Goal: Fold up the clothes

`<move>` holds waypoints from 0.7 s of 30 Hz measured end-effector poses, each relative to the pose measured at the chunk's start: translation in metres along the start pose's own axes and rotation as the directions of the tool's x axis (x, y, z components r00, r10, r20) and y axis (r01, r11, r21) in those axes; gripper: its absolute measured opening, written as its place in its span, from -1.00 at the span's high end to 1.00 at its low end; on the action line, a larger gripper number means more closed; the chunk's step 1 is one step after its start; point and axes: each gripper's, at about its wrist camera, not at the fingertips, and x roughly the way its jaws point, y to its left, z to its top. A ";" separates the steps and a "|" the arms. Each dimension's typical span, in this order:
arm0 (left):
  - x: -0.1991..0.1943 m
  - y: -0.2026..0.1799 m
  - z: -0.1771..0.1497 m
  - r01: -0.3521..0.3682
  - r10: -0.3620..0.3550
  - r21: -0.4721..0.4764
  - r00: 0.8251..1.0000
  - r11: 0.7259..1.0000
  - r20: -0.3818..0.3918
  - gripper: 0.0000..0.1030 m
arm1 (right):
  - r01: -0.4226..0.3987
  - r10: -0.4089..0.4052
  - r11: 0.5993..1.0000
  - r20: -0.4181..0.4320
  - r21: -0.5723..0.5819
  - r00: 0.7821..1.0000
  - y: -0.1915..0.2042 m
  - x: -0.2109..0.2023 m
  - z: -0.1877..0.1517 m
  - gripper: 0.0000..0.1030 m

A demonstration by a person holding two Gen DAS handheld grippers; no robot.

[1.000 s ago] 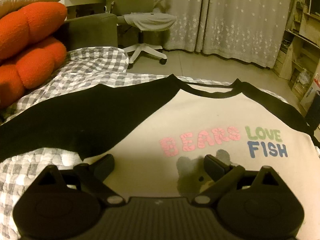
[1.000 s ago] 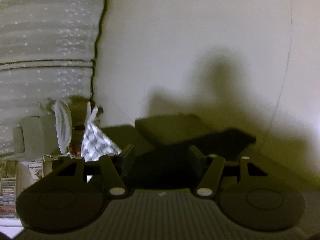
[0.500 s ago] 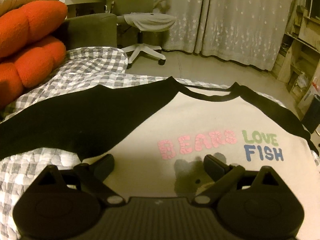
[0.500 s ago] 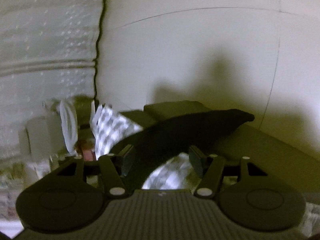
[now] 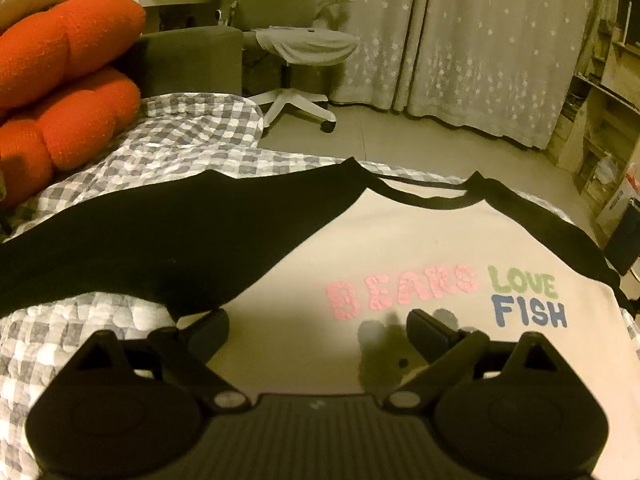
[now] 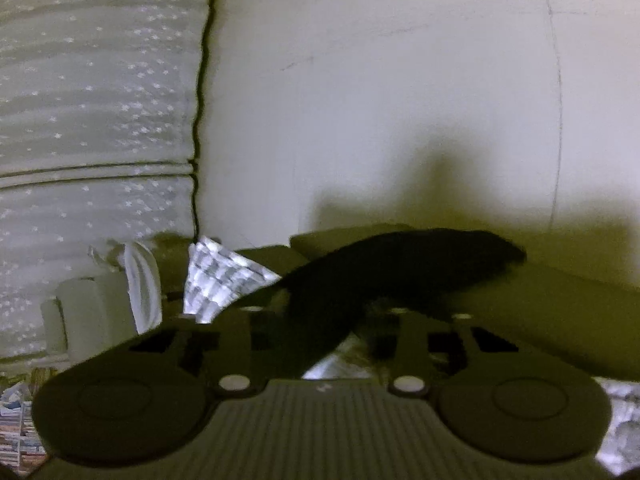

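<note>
A cream shirt (image 5: 400, 240) with black sleeves and the words BEARS LOVE FISH lies flat on the checked quilt (image 5: 192, 140). Its left black sleeve (image 5: 160, 240) stretches out to the left. My left gripper (image 5: 316, 320) hangs open just over the shirt's lower front, with nothing between its fingers. In the right wrist view the other black sleeve (image 6: 420, 256) runs up and to the right from between the fingers of my right gripper (image 6: 332, 320). Those jaws are closing and pinch the sleeve, which hangs lifted off the bed.
Orange cushions (image 5: 60, 92) are stacked at the bed's far left. An office chair (image 5: 300, 52) and starred curtains (image 5: 480, 40) stand beyond the bed, with shelves (image 5: 600, 120) at the right. A pale wall (image 6: 400, 80) fills the right wrist view.
The right gripper's jaws went from wide apart to drawn in on the black sleeve, which came up between them. The left gripper and the shirt kept still.
</note>
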 end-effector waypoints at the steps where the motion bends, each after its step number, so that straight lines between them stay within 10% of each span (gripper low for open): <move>1: 0.000 0.000 0.000 0.000 0.000 0.002 1.000 1.000 0.002 -0.86 | -0.005 0.005 1.000 0.020 -0.012 1.000 0.003 -0.001 -0.001 0.74; 17: -0.005 0.004 0.003 0.011 -0.011 -0.017 1.000 1.000 0.011 -0.86 | 0.039 0.082 0.940 0.335 -0.339 0.939 0.054 -0.021 -0.035 0.76; 19: -0.006 0.006 0.004 0.013 -0.013 -0.026 1.000 1.000 0.014 -0.86 | 0.084 0.164 0.836 0.393 -0.542 0.905 0.083 -0.025 -0.064 0.76; 21: -0.007 0.009 0.007 0.016 -0.015 -0.042 1.000 0.999 0.017 -0.86 | 0.155 0.272 0.641 0.411 -0.752 0.870 0.114 -0.027 -0.104 0.76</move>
